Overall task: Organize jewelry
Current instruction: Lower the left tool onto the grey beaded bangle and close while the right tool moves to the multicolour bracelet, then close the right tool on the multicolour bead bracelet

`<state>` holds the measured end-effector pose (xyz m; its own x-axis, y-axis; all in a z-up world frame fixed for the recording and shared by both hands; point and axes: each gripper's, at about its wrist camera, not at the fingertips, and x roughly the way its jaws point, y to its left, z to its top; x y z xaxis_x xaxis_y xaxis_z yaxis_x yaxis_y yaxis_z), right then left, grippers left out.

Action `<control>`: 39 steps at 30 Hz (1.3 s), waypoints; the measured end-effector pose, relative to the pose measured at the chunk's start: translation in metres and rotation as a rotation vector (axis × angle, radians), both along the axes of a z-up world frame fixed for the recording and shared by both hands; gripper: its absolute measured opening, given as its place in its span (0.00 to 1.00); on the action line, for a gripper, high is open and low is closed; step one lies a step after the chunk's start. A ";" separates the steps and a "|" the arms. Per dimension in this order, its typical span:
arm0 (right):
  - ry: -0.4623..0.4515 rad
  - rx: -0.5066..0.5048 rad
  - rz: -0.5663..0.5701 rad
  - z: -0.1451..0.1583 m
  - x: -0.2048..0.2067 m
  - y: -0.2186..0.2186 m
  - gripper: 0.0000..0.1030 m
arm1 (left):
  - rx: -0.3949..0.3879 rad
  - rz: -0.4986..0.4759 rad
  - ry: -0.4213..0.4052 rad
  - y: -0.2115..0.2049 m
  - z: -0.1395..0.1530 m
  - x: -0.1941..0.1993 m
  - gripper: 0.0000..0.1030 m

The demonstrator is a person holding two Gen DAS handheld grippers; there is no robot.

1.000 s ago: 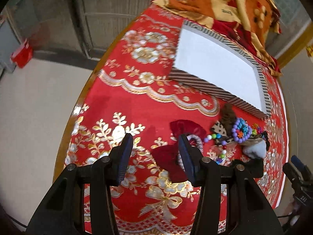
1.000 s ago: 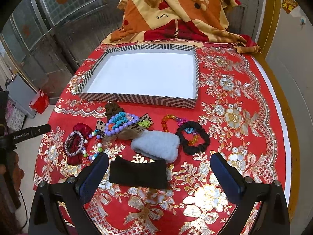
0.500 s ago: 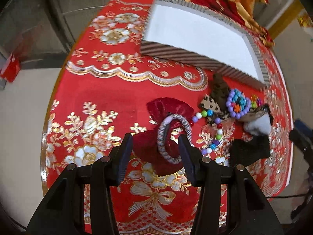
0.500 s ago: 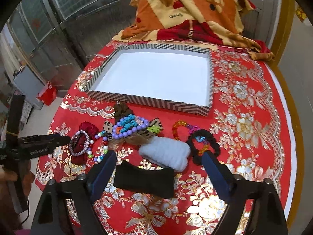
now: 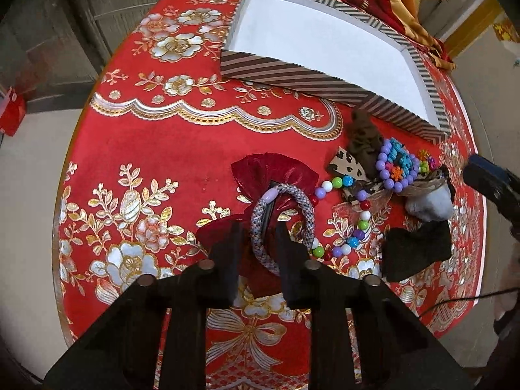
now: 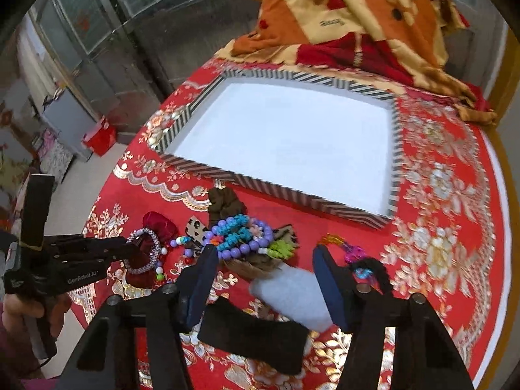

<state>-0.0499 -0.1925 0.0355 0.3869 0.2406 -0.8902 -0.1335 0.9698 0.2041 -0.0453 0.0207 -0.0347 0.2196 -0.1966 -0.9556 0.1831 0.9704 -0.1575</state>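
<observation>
Both wrist views steep, close over tablecloth (image 5: 182, 149); shared: tray (image 6: 395, 162) (left view nearer).

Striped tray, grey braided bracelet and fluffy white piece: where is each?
Striped tray (image 6: 286, 191): right wrist view, near striped wall.
Grey braided bracelet (image 5: 307, 208): left wrist view, right side of the loop.
Fluffy white piece (image 6: 292, 295): right wrist view, its middle.
</observation>
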 end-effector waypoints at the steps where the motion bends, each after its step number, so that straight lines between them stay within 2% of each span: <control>1: 0.007 0.003 0.007 -0.003 0.003 0.002 0.56 | 0.000 -0.004 -0.001 0.000 0.000 -0.001 0.10; 7: 0.046 0.013 0.053 -0.017 0.014 0.007 0.55 | -0.039 0.014 0.005 0.001 -0.002 0.001 0.06; 10: 0.056 0.029 0.059 -0.021 0.021 0.003 0.47 | -0.081 0.033 -0.004 0.007 0.008 0.000 0.05; 13: 0.066 0.032 0.059 -0.025 0.030 0.000 0.43 | -0.078 0.037 -0.043 0.012 0.022 -0.001 0.05; 16: 0.094 0.046 0.069 -0.034 0.040 0.000 0.37 | -0.077 0.050 -0.045 0.015 0.026 0.000 0.05; 22: 0.142 0.096 0.144 -0.045 0.049 0.019 0.37 | -0.079 0.077 -0.045 0.021 0.030 -0.002 0.05; 30: 0.189 0.143 0.117 -0.069 0.065 0.026 0.37 | -0.074 0.095 -0.048 0.016 0.032 -0.004 0.05; 34: 0.211 0.209 0.112 -0.076 0.067 0.027 0.37 | -0.071 0.099 -0.045 0.017 0.032 -0.003 0.05; 35: 0.204 0.217 0.106 -0.076 0.066 0.027 0.29 | -0.070 0.100 -0.047 0.017 0.032 -0.004 0.05; 37: 0.179 0.214 0.104 -0.071 0.062 0.026 0.22 | -0.067 0.098 -0.050 0.018 0.033 -0.005 0.05; 38: 0.166 0.219 0.108 -0.067 0.059 0.025 0.14 | -0.067 0.098 -0.052 0.018 0.034 -0.005 0.05; 39: 0.159 0.222 0.112 -0.063 0.057 0.024 0.12 | -0.069 0.097 -0.054 0.018 0.035 -0.004 0.05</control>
